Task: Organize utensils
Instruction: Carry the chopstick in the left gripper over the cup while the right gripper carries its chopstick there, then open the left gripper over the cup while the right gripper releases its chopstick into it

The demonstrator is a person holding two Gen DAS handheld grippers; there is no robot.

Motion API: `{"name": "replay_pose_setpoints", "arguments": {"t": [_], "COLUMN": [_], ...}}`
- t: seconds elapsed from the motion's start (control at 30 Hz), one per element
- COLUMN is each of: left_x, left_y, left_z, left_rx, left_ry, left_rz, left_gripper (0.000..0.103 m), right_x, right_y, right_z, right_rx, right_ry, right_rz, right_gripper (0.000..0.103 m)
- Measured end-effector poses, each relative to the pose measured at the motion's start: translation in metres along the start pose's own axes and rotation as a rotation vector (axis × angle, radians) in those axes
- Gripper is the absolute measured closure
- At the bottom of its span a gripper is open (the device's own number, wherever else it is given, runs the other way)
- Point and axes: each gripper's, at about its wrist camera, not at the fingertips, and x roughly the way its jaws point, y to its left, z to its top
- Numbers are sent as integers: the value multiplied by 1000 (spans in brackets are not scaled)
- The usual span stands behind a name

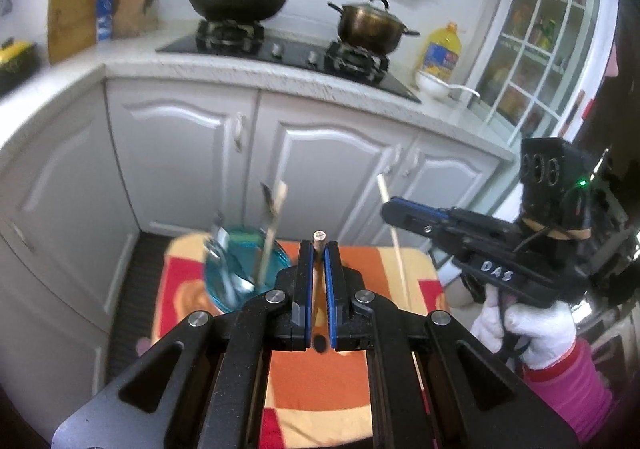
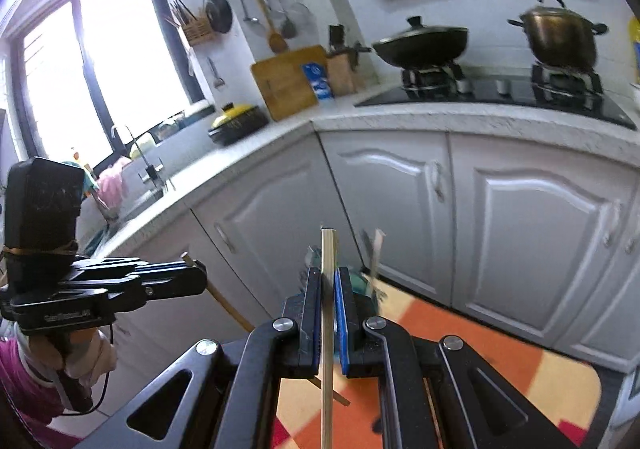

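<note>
Left gripper [image 1: 319, 249] and right gripper [image 2: 329, 281] each clamp one chopstick [image 1: 319, 269], not yet in the partly filled blue glass bowl [image 1: 224, 285].

- Daylight floods in through the window [image 2: 100, 61], blown out to white.
- Motion blur smears the blue bowl [image 1: 244, 273] and the pots beyond it.
- Fisheye bends the cabinets; corners go black.
</note>
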Motion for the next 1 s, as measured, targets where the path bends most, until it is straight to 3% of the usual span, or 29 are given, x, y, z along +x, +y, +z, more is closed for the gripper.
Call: {"name": "replay_pose_setpoints", "arguments": {"t": [0.3,0.57,1.0], "left_x": [-2,34,68], "left_y": [38,61,72], "left_z": [45,52,38], "left_rx": [8,-7,-26], "left_ry": [-41,-5,28], "left_rz": [96,129,148], "left_gripper": [99,99,99], "right_x": [84,141,165], "right_y": [11,-3,-10], "right_z": [31,29,12], "right_rx": [-15,5,-24], "right_ry": [-9,-8,-87], "right_rz": [-12,-39,-133], "right_gripper": [97,97,97]}}
